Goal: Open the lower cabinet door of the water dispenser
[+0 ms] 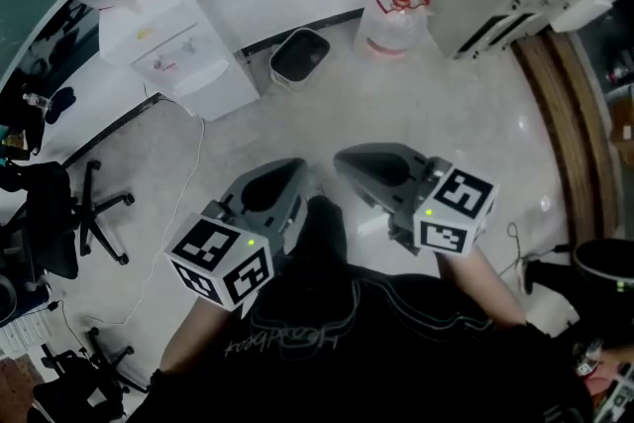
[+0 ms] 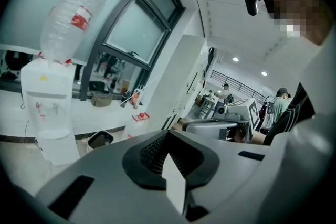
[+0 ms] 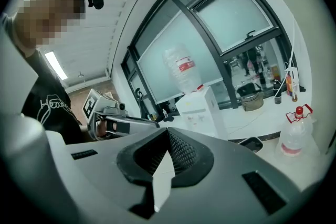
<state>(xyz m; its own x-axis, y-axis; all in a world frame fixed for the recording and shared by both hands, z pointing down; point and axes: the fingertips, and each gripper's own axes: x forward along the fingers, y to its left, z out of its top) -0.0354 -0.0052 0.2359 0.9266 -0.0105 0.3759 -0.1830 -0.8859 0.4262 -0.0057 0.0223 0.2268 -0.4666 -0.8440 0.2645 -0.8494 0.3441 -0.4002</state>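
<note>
Water dispenser (image 1: 183, 54) is well apart from us, over by the counter. Our left gripper (image 1: 295, 175) and right gripper (image 1: 344, 163) are both clenched shut, holding nothing.

The white water dispenser (image 1: 178, 54) stands upright, its lower cabinet door (image 1: 220, 92) shut.

The head view looks steeply down from above the person's chest, close over both grippers, onto the pale floor (image 1: 436, 114). The water dispenser (image 1: 173, 45) stands at far left. The left gripper view sits low behind the left gripper (image 2: 168, 136) and faces forward along its jaws, with the dispenser far off at left. The right gripper view sits likewise on the right gripper (image 3: 167, 134), with the dispenser near centre. All three views share the dispenser, the black bin (image 1: 299, 54) and the floor jug (image 1: 394, 25). Each gripper view also catches the other gripper.
</note>
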